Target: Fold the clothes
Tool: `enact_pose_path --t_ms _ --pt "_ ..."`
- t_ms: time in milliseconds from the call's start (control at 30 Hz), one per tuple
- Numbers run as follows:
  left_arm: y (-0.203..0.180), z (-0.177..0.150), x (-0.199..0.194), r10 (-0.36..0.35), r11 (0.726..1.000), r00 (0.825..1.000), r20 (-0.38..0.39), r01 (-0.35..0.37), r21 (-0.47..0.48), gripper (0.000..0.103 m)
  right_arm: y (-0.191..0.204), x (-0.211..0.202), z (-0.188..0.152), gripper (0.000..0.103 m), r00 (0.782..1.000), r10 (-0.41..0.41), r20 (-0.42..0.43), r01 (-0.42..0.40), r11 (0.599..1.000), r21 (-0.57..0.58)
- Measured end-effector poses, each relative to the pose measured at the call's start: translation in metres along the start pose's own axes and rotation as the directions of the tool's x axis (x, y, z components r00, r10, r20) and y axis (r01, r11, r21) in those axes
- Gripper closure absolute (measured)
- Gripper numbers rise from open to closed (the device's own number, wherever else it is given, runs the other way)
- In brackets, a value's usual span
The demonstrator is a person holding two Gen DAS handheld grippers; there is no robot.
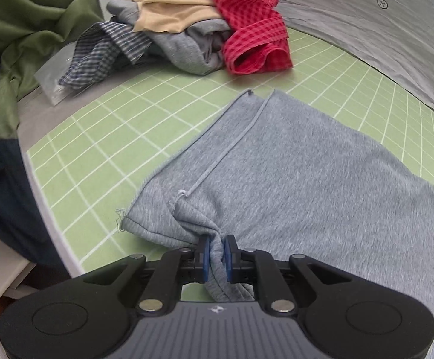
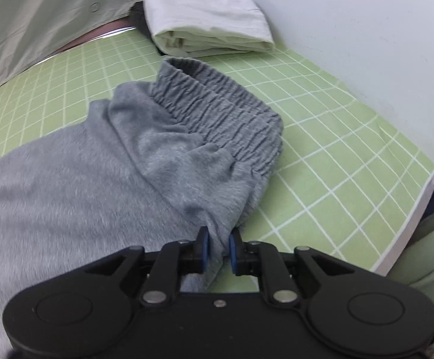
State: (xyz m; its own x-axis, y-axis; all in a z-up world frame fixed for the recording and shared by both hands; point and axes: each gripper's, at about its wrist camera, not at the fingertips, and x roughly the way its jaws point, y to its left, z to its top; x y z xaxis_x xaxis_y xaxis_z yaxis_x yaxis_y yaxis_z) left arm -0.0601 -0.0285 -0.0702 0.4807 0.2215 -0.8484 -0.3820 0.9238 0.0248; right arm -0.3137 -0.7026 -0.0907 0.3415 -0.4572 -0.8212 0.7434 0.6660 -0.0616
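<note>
One green mat [image 1: 103, 137] with white grid lines is lying flat, and it is the biggest thing here. It is showing in both views [image 2: 336, 155]. One big sheet of gray cloth [image 1: 366, 30] with black printed marks is lying along the far edge of the mat.

One pair of gray pants [image 1: 306, 179] is lying spread out on the mat. In the right wrist view the same gray pants [image 2: 67, 179] are showing their one stretchy waistband [image 2: 217, 110], which is standing up a little and bunching. In the left wrist view one hem [image 1: 151, 227] of a leg is curling up near the tongs, with loose threads sticking out.

One pile of clothes [image 1: 187, 30] is sitting at the far side of the mat, well apart from the pants. I am counting four pieces in it: one red checked one [image 1: 253, 30], one tan one [image 1: 175, 9], one gray one [image 1: 181, 51] and one blue striped one [image 1: 103, 53]. One green cloth [image 1: 22, 30] is hanging at the far left, off the mat.

One folded white cloth [image 2: 208, 21] is sitting at the far end of the mat in the right wrist view, just beyond the waistband.

There are two tongs. The left gripper [image 1: 216, 254] is pinching a bunch of the pants' leg end between its two blue pads [image 1: 205, 254]. The right gripper [image 2: 218, 249] is squeezing narrow on the pants' fabric near the waistband.
</note>
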Motion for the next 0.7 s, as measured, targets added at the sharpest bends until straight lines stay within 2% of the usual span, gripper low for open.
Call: enact_pose_path --t_ms 100,233,300,367,400,467,533,600,667,700 --pt "-0.004 0.003 -0.010 0.009 1.000 1.000 0.002 -0.009 -0.022 0.085 -0.004 -0.007 0.007 0.081 0.999 0.032 0.038 -0.033 0.999 0.025" --pt "-0.011 0.004 -0.025 -0.003 1.000 1.000 0.019 0.004 -0.029 0.071 -0.013 -0.020 0.019 0.061 0.990 0.076 0.122 -0.086 0.994 0.074" --pt "-0.018 0.004 -0.030 -0.005 1.000 1.000 0.027 0.006 -0.022 0.059 -0.014 -0.021 0.029 0.056 0.985 0.076 0.157 -0.087 0.994 0.064" --pt "-0.027 0.006 -0.034 -0.007 1.000 1.000 0.029 0.007 -0.021 0.053 -0.014 -0.013 0.041 0.048 0.983 0.074 0.168 -0.081 0.996 0.033" --pt "-0.032 0.007 -0.035 -0.010 1.000 1.000 0.029 0.011 -0.020 0.052 -0.014 -0.005 0.047 0.046 0.986 0.083 0.144 -0.085 0.996 0.008" --pt "-0.042 0.007 -0.037 -0.012 1.000 1.000 0.024 0.012 -0.013 0.052 -0.012 0.012 0.057 0.046 0.991 0.102 0.090 -0.098 0.994 -0.047" --pt "-0.053 0.006 -0.039 -0.016 1.000 1.000 0.024 0.016 -0.007 0.051 -0.004 0.024 0.062 0.046 0.993 0.093 0.069 -0.083 0.989 -0.125" --pt "-0.062 0.006 -0.039 -0.023 1.000 0.999 0.022 0.023 -0.006 0.050 -0.001 0.032 0.066 0.047 0.994 0.059 0.093 -0.039 0.980 -0.197" --pt "-0.070 0.005 -0.040 -0.025 1.000 1.000 0.019 0.025 0.000 0.050 -0.009 0.044 0.075 0.046 0.994 0.010 0.109 0.010 0.984 -0.179" --pt "-0.072 0.004 -0.039 -0.025 1.000 1.000 0.017 0.025 0.005 0.049 -0.018 0.049 0.079 0.046 0.995 -0.008 0.102 0.020 0.992 -0.123"
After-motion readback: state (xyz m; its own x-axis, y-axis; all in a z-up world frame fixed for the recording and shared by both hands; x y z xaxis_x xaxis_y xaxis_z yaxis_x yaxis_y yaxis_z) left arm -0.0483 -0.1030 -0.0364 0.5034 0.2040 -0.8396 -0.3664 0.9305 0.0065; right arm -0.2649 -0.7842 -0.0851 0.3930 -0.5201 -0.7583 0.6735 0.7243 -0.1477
